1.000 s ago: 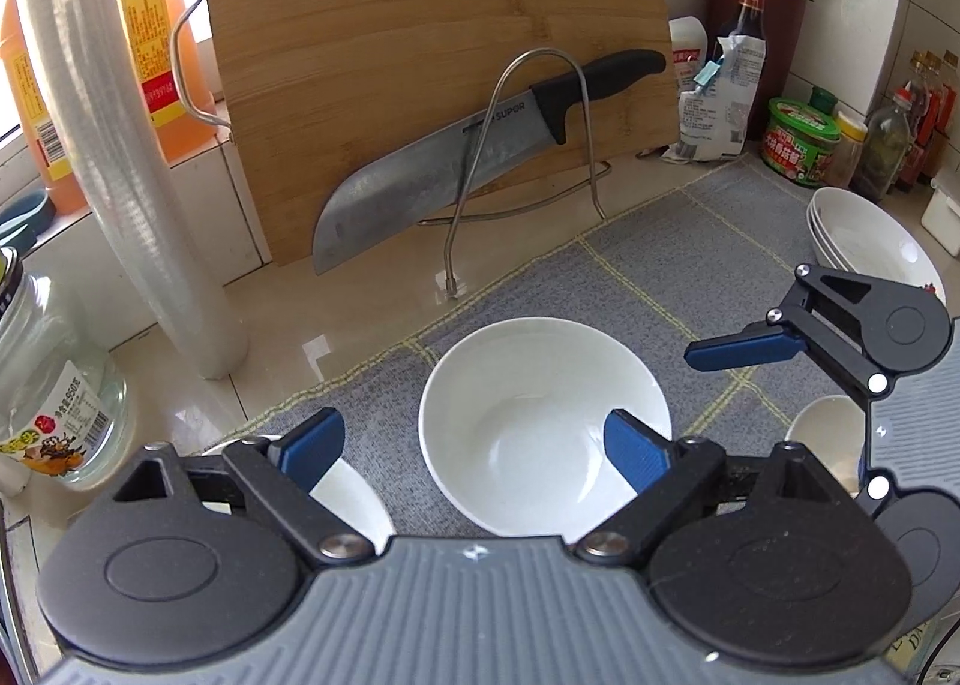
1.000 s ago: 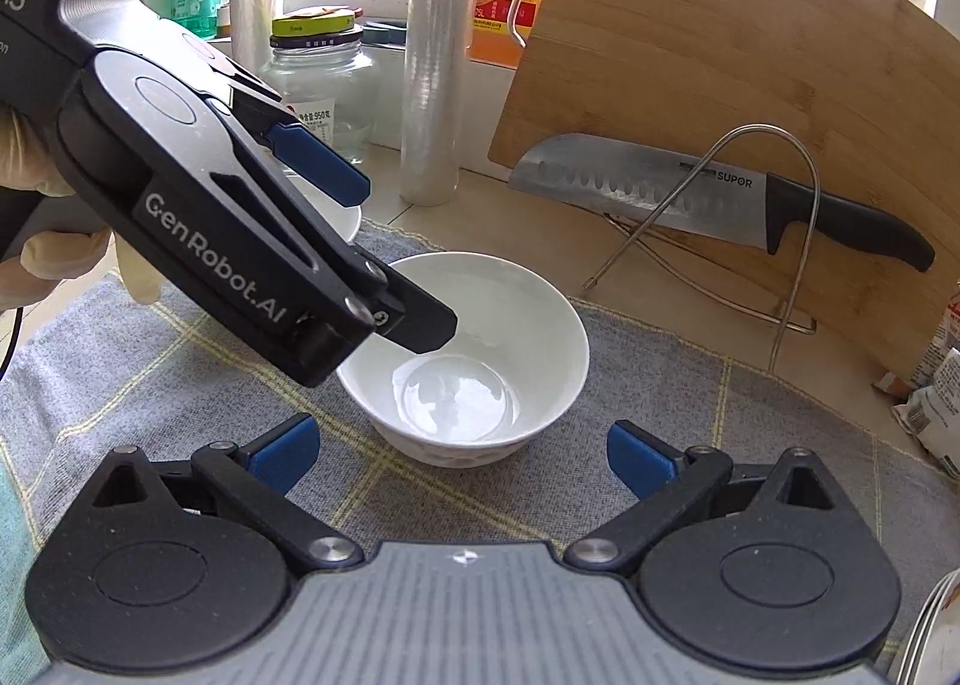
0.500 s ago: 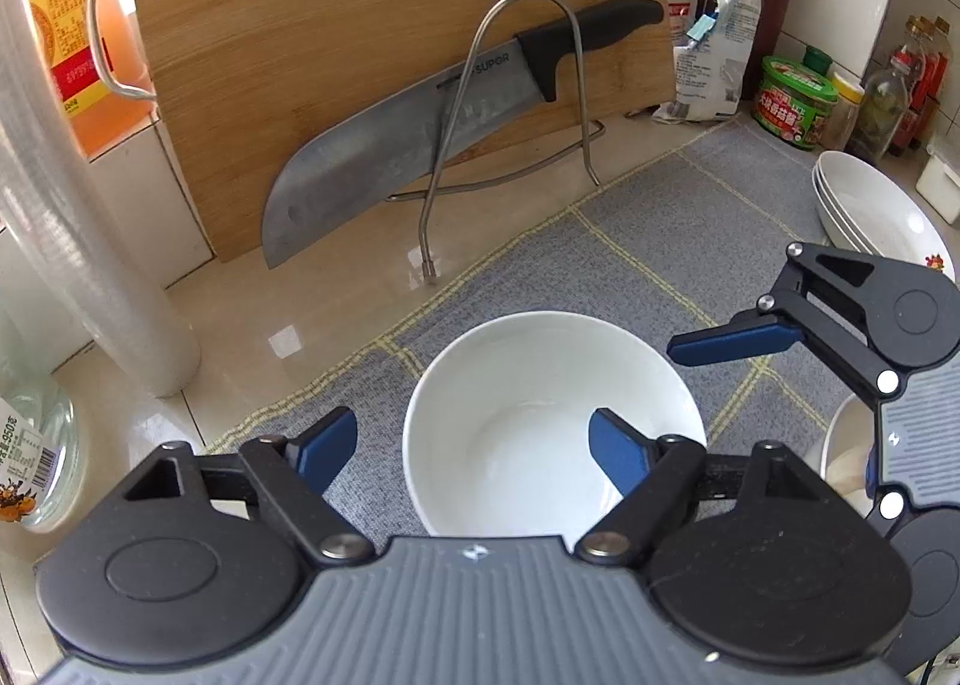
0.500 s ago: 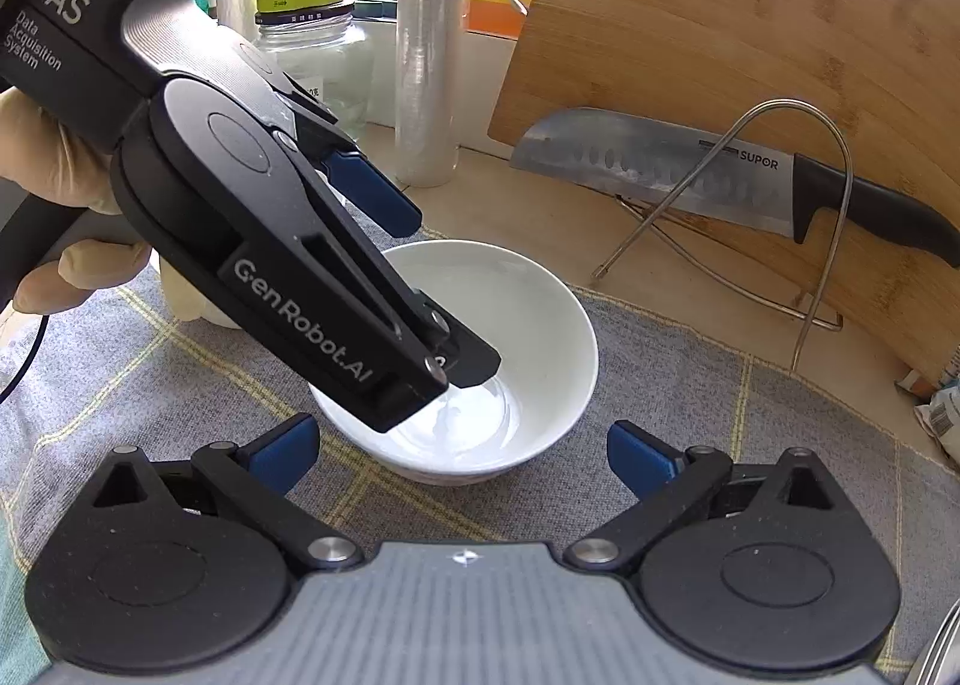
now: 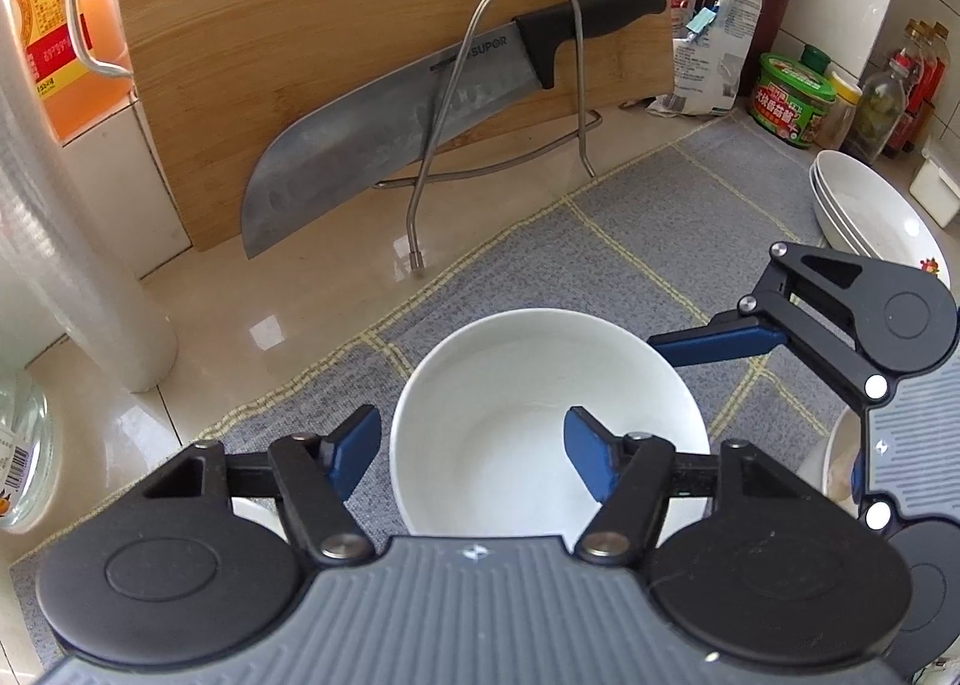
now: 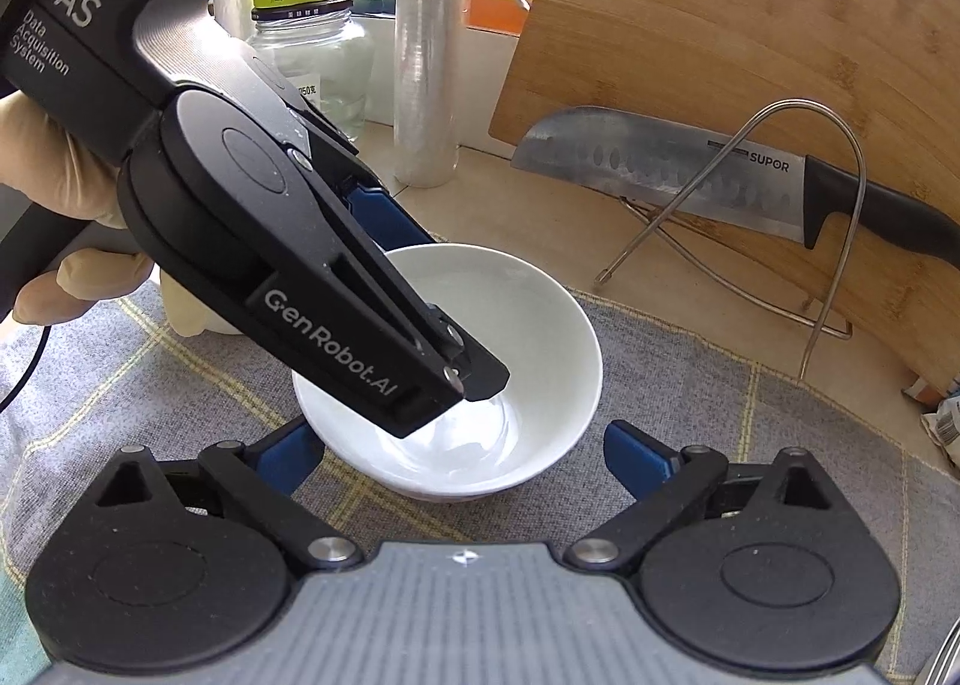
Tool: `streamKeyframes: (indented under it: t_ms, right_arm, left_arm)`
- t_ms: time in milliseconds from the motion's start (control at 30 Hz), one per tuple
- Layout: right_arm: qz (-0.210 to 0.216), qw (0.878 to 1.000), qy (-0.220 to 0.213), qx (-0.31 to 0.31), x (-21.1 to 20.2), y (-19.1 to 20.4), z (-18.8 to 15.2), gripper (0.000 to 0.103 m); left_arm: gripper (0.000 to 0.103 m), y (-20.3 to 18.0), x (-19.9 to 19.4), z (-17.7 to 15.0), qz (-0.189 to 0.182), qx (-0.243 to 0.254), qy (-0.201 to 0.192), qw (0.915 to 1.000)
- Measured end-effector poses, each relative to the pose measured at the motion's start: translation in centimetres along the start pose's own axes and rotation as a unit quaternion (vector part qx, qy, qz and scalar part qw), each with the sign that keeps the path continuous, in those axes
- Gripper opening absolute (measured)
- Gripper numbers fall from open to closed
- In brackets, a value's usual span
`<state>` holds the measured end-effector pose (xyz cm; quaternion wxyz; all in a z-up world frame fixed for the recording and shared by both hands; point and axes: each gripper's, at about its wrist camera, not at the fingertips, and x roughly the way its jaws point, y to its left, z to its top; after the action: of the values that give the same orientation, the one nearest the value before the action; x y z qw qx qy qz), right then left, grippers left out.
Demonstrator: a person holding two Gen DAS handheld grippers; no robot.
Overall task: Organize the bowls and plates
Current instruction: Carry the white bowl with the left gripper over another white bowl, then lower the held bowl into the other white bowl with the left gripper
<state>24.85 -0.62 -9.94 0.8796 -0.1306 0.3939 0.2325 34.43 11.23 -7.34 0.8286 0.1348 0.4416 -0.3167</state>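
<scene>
- While your grey mat (image 5: 690, 217) on the counter carries everything, the white bowl (image 5: 540, 415) sits mid-mat, directly under your left gripper (image 5: 474, 445).
- Its jaws are closing astride the bowl's near-left wall, one finger inside, one outside; not yet pinching.
- Your right gripper (image 6: 462, 460) waits just behind the bowl, wide, closing slightly, holding nothing.

"SUPOR" marks the knife blade (image 6: 666, 169); "GenRobot.AI" and "DAS Data Acquisition System" mark the left gripper (image 6: 456, 385).

Left hand-held gripper (image 5: 471, 454) jaws closing; right hand-held gripper (image 6: 462, 457) wide, closing slightly.
</scene>
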Motion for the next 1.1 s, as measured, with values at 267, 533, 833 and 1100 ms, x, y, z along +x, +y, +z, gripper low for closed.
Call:
streamKeyframes:
  t_ms: [267, 533, 833, 1100]
  right_arm:
    - [0.006, 1.000, -0.004, -0.006, -0.05, 0.21, 0.04, 0.093]
    - [0.008, 1.000, -0.005, -0.007, -0.05, 0.22, 0.00, 0.092]
    - [0.006, 1.000, -0.002, -0.012, -0.18, 0.34, -0.05, 0.092]
    - [0.005, 1.000, -0.001, -0.017, -0.65, 0.57, 0.04, 0.092]
  left_arm:
    - [0.066, -0.06, 0.03, 0.02, -0.010, -0.001, 0.002, 1.0000]
    - [0.065, -0.27, -0.03, 0.00, -0.018, -0.001, 0.001, 0.9998]
    - [0.059, -0.09, -0.20, -0.03, -0.019, -0.007, 0.002, 0.9998]
    - [0.059, -0.28, -0.93, -0.10, -0.020, -0.006, -0.003, 0.9998]
